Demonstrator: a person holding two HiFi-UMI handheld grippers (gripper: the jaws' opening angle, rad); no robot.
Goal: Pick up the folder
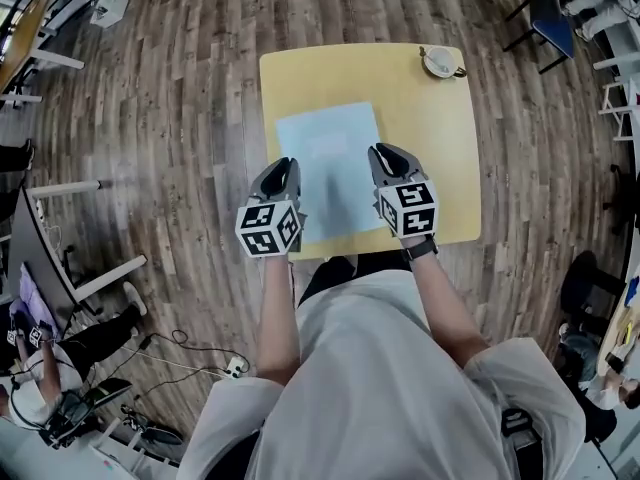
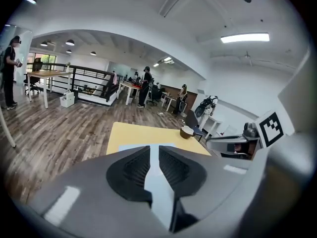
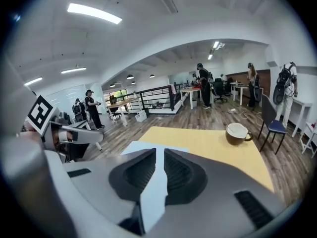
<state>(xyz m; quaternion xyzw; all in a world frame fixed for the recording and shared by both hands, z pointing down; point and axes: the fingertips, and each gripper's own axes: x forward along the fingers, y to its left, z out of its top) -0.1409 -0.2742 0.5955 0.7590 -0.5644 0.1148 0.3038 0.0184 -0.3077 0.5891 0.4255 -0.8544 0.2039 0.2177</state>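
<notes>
Approach step, by my read: folder (image 1: 328,173) isn't gripped yet. It lies flat on the table (image 1: 445,168), mid-width, near edge close to the table's near edge. A cup (image 1: 438,62) sits at the far right corner, well apart from it.

L gripper (image 1: 283,165) is at the folder's left edge and R gripper (image 1: 385,153) at its right edge, both pointing fwd and down. Can't tell from the head view if the tips touch the sheet or hang just above it.

In the L gripper view the jaws are all but closed, only a thin slit, w/ nothing clamped. The pale blue in the slit is the folder below, not btwn the pads. R gripper view reads the same: jaws together, empty, folder under the tips.

Next move, I reckon: part the jaws first, since neither pair can take anything as it is now. Folder is thin and flush w/ the top, so one jaw has to get under an edge. Probably easiest to drag it toward me till it overhangs, then pinch both sides and lift level.
</notes>
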